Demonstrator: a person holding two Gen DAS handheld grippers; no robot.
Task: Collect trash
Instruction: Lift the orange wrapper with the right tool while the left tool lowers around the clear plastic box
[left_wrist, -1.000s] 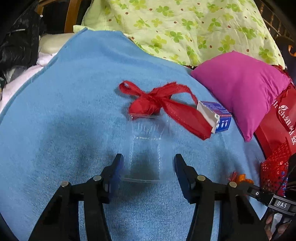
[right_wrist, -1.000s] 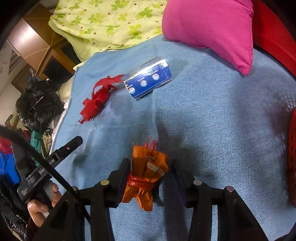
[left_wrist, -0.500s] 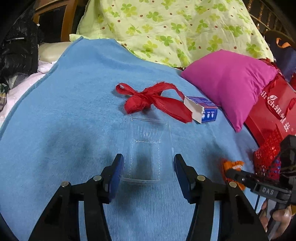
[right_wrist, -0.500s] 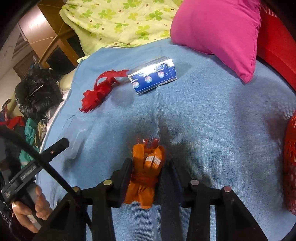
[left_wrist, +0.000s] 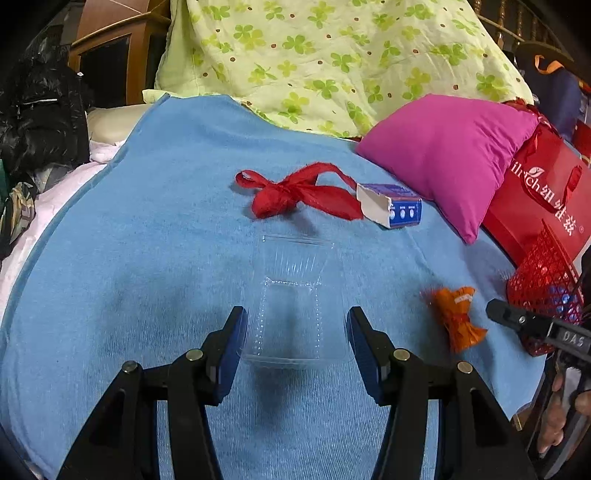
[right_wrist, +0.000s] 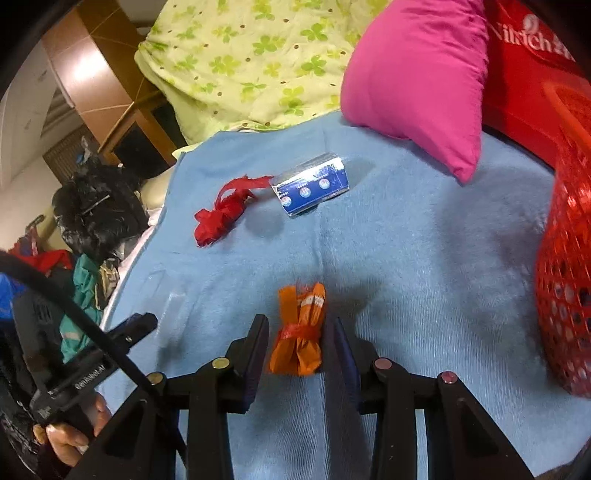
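Blue blanket (left_wrist: 155, 258) covers the bed, and every piece of trash lies on it. Between the parted, unclenched fingers of the left gripper (left_wrist: 295, 325) sits the clear plastic tray (left_wrist: 293, 306), its near rim level with the pads and not visibly touched on either side; it looks thin and springy, so a gentle squeeze across the side walls near the rim should hold it better than a hard pinch, which would likely buckle it. The right gripper (right_wrist: 301, 332) is likewise released, straddling the orange wrapper (right_wrist: 299, 332), with both pads just beside its tied waist; closing there, on the bunched middle, seems the surest bite. Beyond both jaws, farther up the blanket, lie the red ribbon (left_wrist: 295, 194) and, touching its far end, the blue box (left_wrist: 391, 206). To the right of the right jaws stands the red mesh basket (right_wrist: 565, 280), the likely drop point.
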